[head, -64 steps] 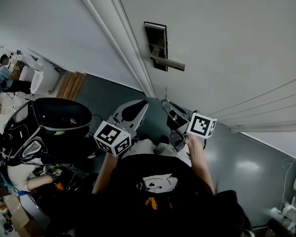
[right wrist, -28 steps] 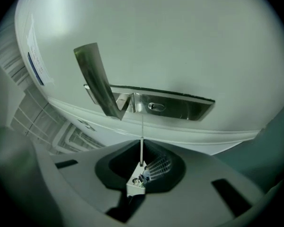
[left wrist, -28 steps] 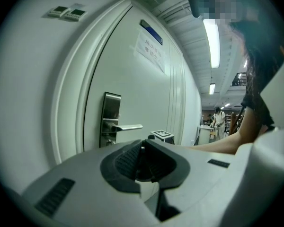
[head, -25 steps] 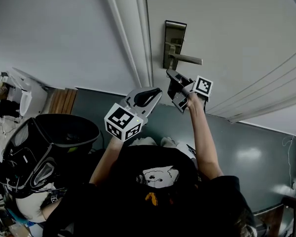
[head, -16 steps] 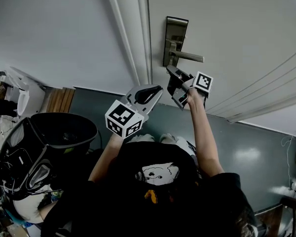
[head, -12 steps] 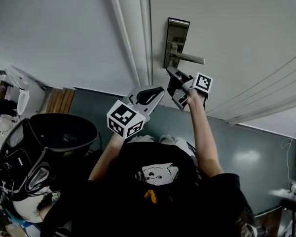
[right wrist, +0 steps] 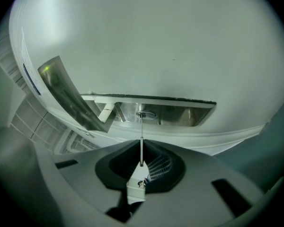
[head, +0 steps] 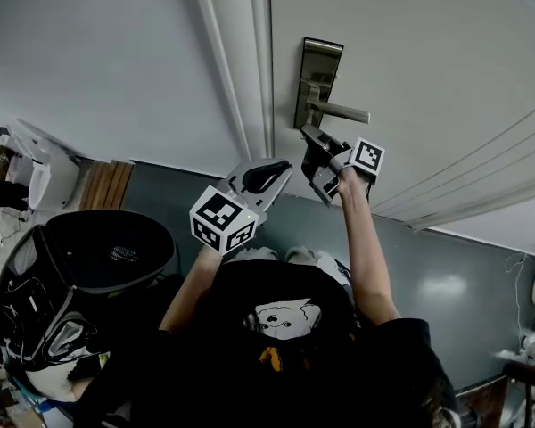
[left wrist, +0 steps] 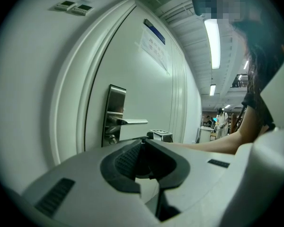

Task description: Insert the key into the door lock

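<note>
The right gripper (right wrist: 142, 163) has its jaws closed on the key (right wrist: 141, 143), pinching its white head end. The blade runs straight to the keyhole (right wrist: 146, 114) at the lower end of the lock plate (head: 318, 69), under the lever (head: 341, 111) and close to the door's (head: 428, 43) latch edge. Whether the tip has entered cannot be told. To seat it well, the thin blade should line up with the slot and go straight in, with no sideways force. The right arm reaches up to the plate. The left gripper (head: 260, 175), jaws shut on nothing, hangs lower beside it, elbow bent.
</note>
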{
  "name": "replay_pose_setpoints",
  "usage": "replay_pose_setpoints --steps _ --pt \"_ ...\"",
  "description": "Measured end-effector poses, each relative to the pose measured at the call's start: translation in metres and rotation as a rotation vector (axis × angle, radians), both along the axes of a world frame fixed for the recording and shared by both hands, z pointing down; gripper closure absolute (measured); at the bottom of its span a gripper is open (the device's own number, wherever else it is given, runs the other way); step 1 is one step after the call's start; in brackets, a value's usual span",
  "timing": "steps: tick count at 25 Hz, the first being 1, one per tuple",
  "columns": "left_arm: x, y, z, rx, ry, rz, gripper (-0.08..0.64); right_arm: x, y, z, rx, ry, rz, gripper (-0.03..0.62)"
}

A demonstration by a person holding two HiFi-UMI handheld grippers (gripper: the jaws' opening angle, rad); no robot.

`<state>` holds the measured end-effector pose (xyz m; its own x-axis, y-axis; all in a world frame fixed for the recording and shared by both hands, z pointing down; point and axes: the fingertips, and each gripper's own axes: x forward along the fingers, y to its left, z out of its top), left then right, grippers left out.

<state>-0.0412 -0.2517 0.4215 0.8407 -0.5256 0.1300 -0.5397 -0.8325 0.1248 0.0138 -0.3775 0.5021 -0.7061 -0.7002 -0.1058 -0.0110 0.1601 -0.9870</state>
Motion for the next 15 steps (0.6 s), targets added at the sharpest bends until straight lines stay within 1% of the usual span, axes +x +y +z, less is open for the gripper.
replay_pose_setpoints --steps 5,6,9,10,15 --pt "0.002 -0.011 0.004 -0.005 0.003 -0.005 0.532 0.002 -0.009 0.007 -0.014 -0.013 -0.009 0.572" --pt "0.003 -0.012 0.004 -0.005 0.004 -0.005 0.532 0.002 -0.01 0.007 -0.019 -0.034 -0.019 0.572" --pt "0.005 -0.015 0.005 -0.006 0.008 -0.005 0.532 0.001 -0.012 0.005 -0.047 -0.135 -0.061 0.572" --pt "0.005 -0.016 0.006 -0.007 0.008 -0.006 0.532 0.001 -0.012 0.006 -0.053 -0.148 -0.07 0.572" --pt "0.006 -0.019 0.009 -0.012 0.003 -0.01 0.532 0.007 -0.014 0.01 -0.038 -0.108 -0.058 0.572"
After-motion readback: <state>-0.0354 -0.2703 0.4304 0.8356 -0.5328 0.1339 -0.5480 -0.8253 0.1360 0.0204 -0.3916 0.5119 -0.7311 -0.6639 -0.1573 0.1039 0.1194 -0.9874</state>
